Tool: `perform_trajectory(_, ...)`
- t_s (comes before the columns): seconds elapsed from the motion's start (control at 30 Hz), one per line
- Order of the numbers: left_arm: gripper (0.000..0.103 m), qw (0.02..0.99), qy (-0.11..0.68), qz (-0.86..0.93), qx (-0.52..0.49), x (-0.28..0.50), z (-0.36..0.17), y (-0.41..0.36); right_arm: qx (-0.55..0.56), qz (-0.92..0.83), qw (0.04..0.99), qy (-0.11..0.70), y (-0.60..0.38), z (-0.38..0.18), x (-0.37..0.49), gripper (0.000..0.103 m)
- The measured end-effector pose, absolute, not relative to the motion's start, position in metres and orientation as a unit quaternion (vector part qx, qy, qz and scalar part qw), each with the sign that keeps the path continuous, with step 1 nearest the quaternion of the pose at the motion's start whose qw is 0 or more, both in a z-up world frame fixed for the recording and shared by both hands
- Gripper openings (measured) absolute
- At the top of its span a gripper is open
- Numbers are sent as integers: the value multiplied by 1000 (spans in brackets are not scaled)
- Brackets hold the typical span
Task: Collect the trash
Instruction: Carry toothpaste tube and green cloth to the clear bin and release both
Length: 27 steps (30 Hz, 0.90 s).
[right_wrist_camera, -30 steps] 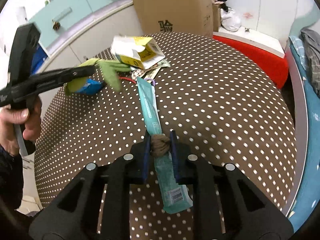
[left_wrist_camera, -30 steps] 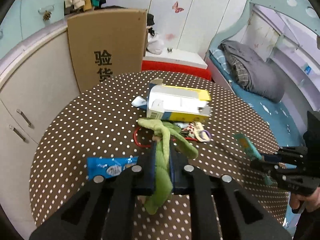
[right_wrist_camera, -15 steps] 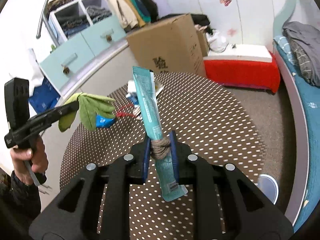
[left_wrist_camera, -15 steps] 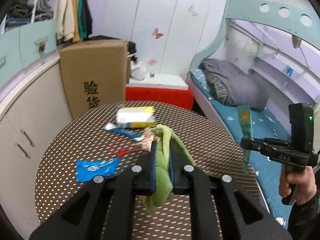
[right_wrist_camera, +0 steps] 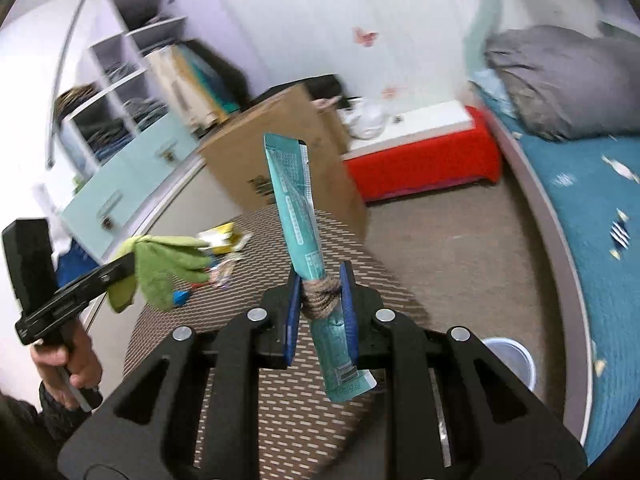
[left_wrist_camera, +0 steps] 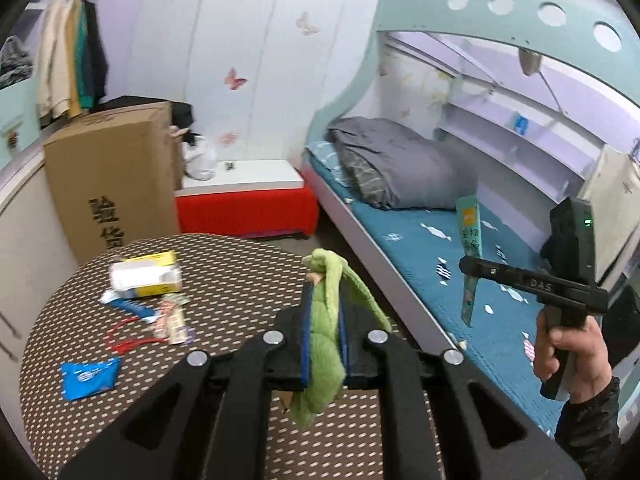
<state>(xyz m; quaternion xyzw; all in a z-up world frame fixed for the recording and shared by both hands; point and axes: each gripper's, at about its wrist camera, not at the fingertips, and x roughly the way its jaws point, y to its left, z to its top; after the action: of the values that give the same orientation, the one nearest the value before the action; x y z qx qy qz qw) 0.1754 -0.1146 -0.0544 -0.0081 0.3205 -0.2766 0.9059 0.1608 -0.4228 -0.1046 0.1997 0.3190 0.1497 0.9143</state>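
left gripper (left_wrist_camera: 324,320) — clenched on green cloth (left_wrist_camera: 326,344); right gripper (right_wrist_camera: 320,300) — clenched on teal packet (right_wrist_camera: 298,208); "DAS" on right gripper

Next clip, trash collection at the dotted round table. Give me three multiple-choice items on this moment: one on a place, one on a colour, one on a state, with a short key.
1. Where is the blue wrapper?
A. On the bed
B. On the round table
C. In the left gripper

2. What colour is the long packet in the right gripper?
A. Teal
B. Red
C. Yellow

3. What state is the left gripper in?
A. Open and empty
B. Shut on the blue wrapper
C. Shut on the green cloth

Key:
1 B, the wrapper lies flat near the table's near left edge.
2 A, the packet, with a twine knot around it, stands teal between the jaws.
3 C, the cloth is pinched between the blue pads and hangs below them.
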Motion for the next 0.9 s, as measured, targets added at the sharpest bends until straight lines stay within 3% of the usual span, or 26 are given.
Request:
perform_trajectory(0.17,10,892,331,-306,2,181,-63,-156,239,88,902,349,-476,-145,163,19)
perform_trajectory(0.5,10,867,356,-345,37,189,-87,-231,315,-5,840,442,-547,-280,180,22)
perform_trajectory(0.53,10,865,358,-348,41,190,-89,-238,323,-11,834,447,-551,-291,181,34)
perform_trajectory(0.57,10,863,361,-351,45,190,-91,-244,330,-16,828,452,-553,-299,185,75)
perform_trajectory(0.6,10,859,365,-355,50,190,-94,-253,335,-28,820,464,-557,-312,188,85)
perform_trajectory(0.73,10,846,378,-367,75,193,-108,-287,357,-51,812,459,-571,-326,175,85)
perform_trajectory(0.9,10,825,402,-384,104,197,-134,-328,366,-61,829,419,-587,-299,145,85)
